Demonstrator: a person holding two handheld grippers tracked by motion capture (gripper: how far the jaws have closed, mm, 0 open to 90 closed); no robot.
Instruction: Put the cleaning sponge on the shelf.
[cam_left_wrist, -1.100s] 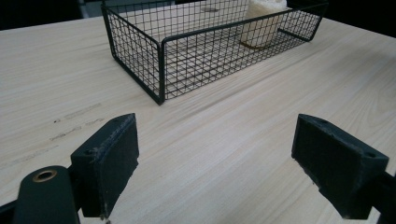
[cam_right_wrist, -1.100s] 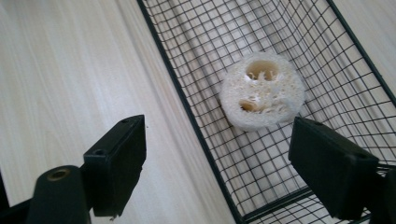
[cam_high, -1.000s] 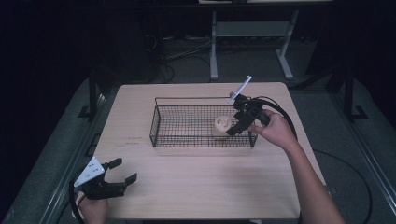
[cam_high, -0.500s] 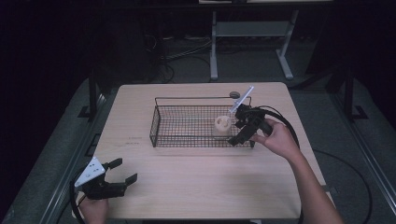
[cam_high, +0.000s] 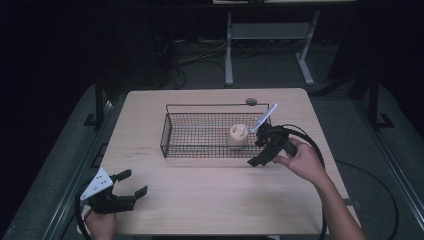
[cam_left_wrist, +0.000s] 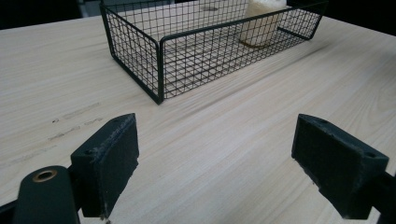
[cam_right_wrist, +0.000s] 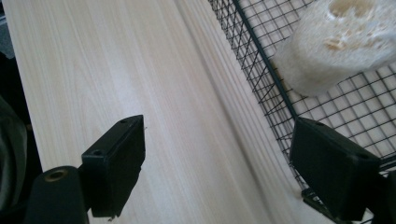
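The loofah sponge (cam_high: 238, 134) is sitting right of center in the wire basket (cam_high: 170, 131), looking light and squashy, so you'd be gripping its sides gently. Your right gripper (cam_high: 260, 150) is just opening with nothing between its jaws; your left gripper (cam_high: 131, 184) is resting spread, lower left.

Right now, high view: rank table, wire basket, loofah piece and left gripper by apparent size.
1. table
2. wire basket
3. left gripper, though it sits nearer the camera, so its look may flatter it
4. loofah piece, inside the basket at its right end
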